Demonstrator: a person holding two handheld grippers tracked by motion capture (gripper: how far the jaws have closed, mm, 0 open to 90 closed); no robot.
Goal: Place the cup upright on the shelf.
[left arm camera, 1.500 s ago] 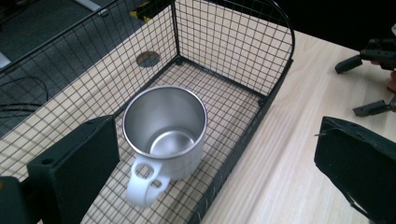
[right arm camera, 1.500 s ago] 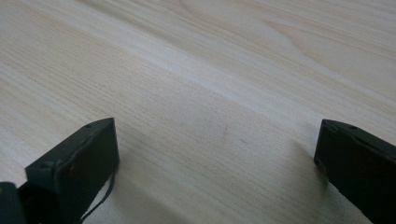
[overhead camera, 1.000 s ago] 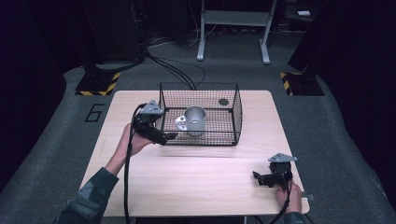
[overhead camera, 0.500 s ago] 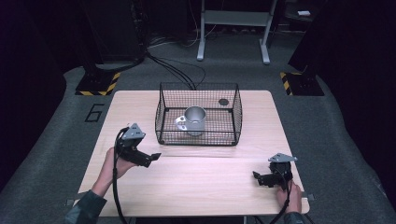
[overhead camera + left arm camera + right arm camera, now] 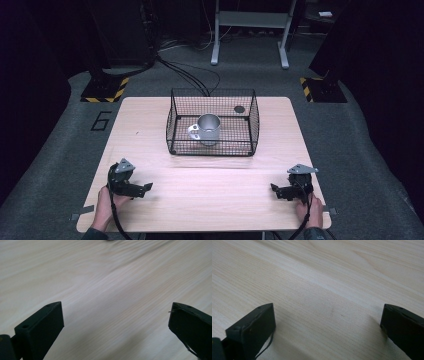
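My high view looks forward and down over the pale wooden table (image 5: 210,175); each gripper view skims close above that same board, just beyond its jaws.

A pale wooden counter (image 5: 150,125) stands on grey carpet (image 5: 60,150) marked "6" at left. Yellow-black striped bases (image 5: 105,90) flank it; a grey metal stand (image 5: 250,30) rises beyond, in darkness.

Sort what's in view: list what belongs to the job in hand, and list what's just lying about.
Job in hand:
- metal cup
- wire basket holding it
- left gripper, open
- right gripper, open

Lying about:
- small dark disc behind the basket
- table
- floor cables
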